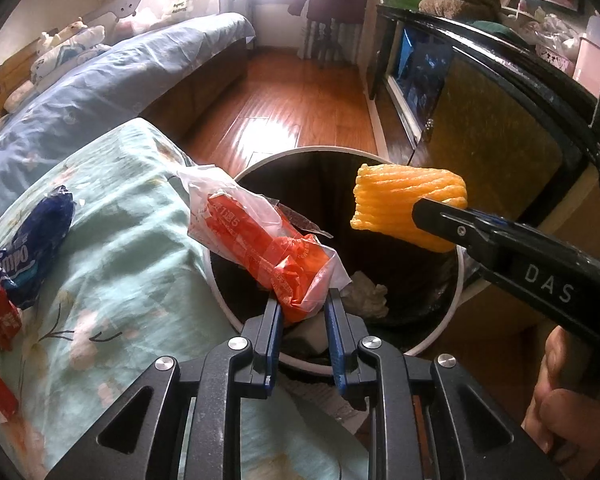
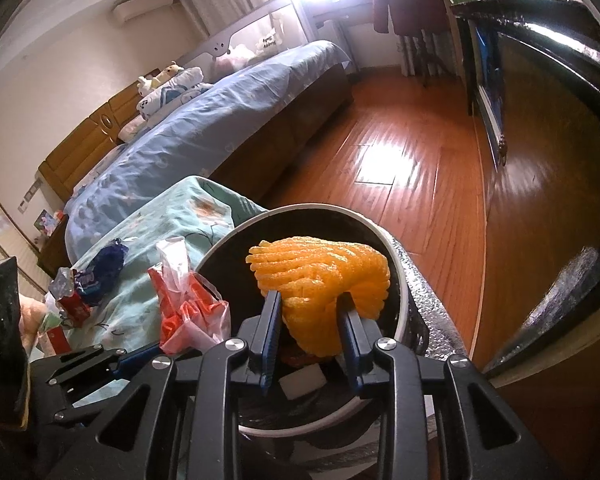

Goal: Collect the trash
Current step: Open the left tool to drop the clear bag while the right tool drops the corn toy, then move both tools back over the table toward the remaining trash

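Observation:
My left gripper (image 1: 302, 300) is shut on an orange and clear plastic wrapper (image 1: 268, 240) and holds it over the near left rim of a round white-rimmed trash bin (image 1: 456, 292) lined with black. My right gripper (image 2: 310, 306) is shut on an orange foam fruit net (image 2: 320, 276) and holds it over the bin's (image 2: 398, 304) opening; the net (image 1: 404, 208) also shows in the left wrist view. Crumpled paper (image 1: 368, 290) lies inside the bin. The wrapper (image 2: 188, 308) shows left of the bin in the right wrist view.
A dark blue packet (image 1: 32, 248) and red wrappers (image 1: 0, 316) lie on the green floral bedcover (image 1: 112, 264) left of the bin. A blue-sheeted bed (image 2: 204, 128) lies beyond. A dark cabinet (image 1: 492, 132) stands to the right, with wooden floor (image 2: 400, 168) between.

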### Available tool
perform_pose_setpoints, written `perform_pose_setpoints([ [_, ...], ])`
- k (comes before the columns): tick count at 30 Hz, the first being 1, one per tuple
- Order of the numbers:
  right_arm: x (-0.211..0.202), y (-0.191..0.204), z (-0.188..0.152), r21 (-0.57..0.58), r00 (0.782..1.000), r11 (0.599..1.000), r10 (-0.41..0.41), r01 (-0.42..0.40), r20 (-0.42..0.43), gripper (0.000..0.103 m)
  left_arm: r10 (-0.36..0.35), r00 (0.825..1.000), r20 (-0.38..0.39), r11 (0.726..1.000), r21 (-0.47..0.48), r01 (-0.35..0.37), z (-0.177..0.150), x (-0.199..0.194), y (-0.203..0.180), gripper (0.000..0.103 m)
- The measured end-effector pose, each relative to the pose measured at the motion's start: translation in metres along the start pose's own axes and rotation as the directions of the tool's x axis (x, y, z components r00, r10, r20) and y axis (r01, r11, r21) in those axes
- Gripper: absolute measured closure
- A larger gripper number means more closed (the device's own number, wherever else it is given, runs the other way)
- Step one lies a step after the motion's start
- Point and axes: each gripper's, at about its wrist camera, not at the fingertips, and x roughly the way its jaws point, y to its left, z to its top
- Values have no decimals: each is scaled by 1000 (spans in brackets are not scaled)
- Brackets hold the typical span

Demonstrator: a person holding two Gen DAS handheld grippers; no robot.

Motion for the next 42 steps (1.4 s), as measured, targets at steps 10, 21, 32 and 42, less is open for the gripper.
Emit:
perform_pose_setpoints([
  [10,-2,-2,1,27,1000,1000,14,-14,2,45,8,1000,19,1000,-10,-7,-3,-11,2,55],
  [21,-25,19,-15,30,996,996,82,-83,35,31,10,998,58,990,-138,-2,-50,-54,33,41],
  [32,-30,76,-46,-32,985,984,174,-174,-5,28,197,979,59,941,-291,-172,-115,-107,82,20],
  [42,-17,136,-68,-127,963,956,256,-265,-85,26,261,964,49,887,-407,-219,-158,-145,133,20],
])
